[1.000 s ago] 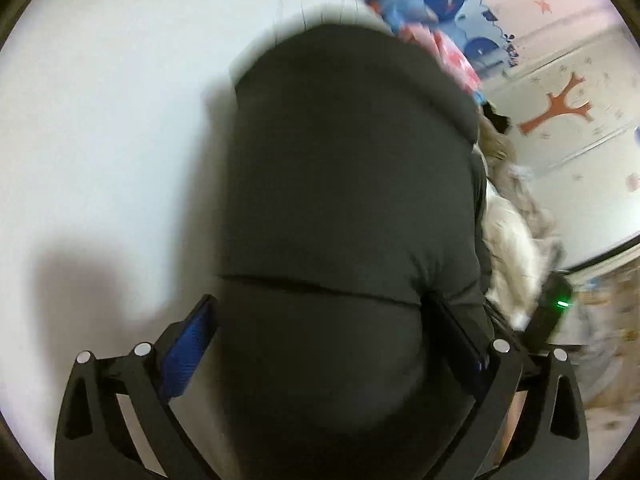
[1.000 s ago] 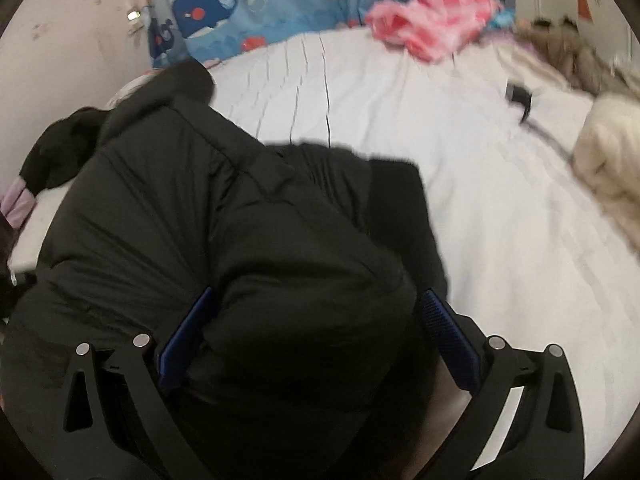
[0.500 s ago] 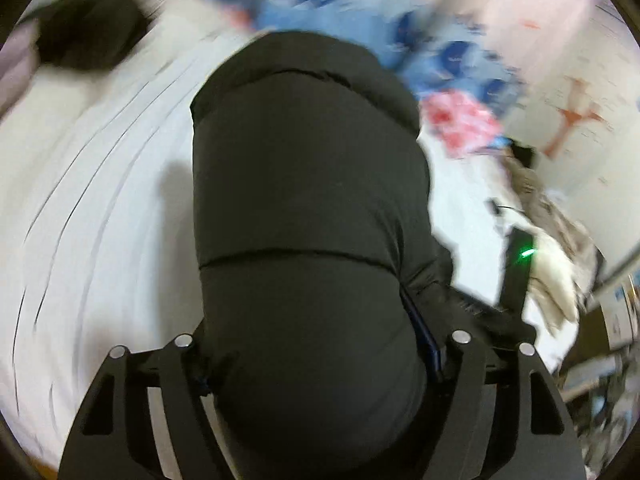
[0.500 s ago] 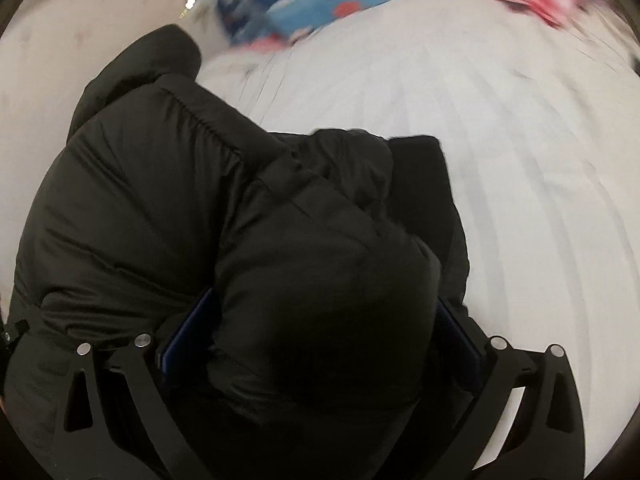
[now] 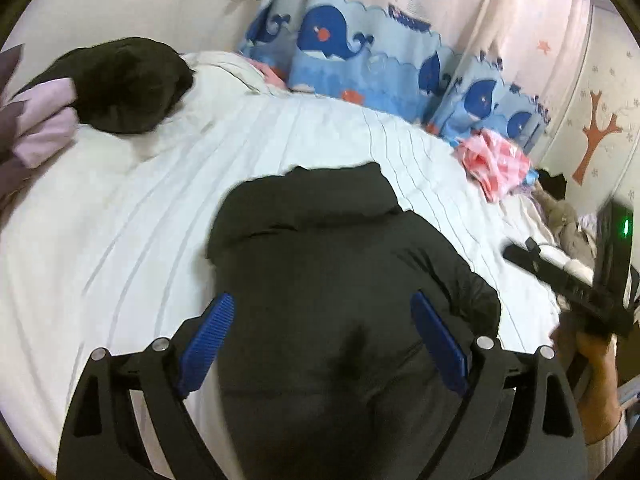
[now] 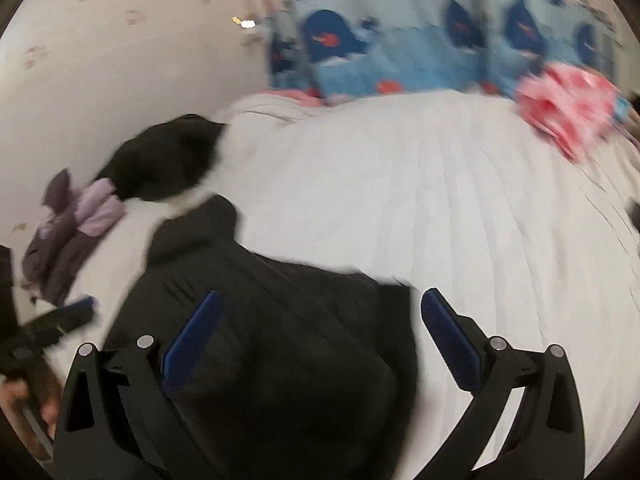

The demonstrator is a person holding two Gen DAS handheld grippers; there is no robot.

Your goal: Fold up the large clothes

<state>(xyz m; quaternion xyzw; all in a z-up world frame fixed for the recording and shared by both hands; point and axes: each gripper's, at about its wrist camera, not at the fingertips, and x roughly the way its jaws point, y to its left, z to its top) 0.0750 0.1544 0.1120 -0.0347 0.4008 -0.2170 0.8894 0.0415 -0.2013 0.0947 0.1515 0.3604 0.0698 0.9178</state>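
— Bed [image 5: 120, 240], white and wide; black padded jacket [image 5: 340, 260] lying bundled on its near side. Which step?
— Fold laid down, by the look. Left gripper [image 5: 324, 340] above the jacket, jaws wide and just opened further, pads off the cloth showing between them. Right gripper [image 6: 320, 340] likewise spread, holding nothing.
— Next?
— Probably pressing the bundle flat, or catching a loose edge for another fold.

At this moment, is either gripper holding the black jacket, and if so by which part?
Neither. The left gripper and right gripper both stand open above the black padded jacket on the bed, pads clear of it.
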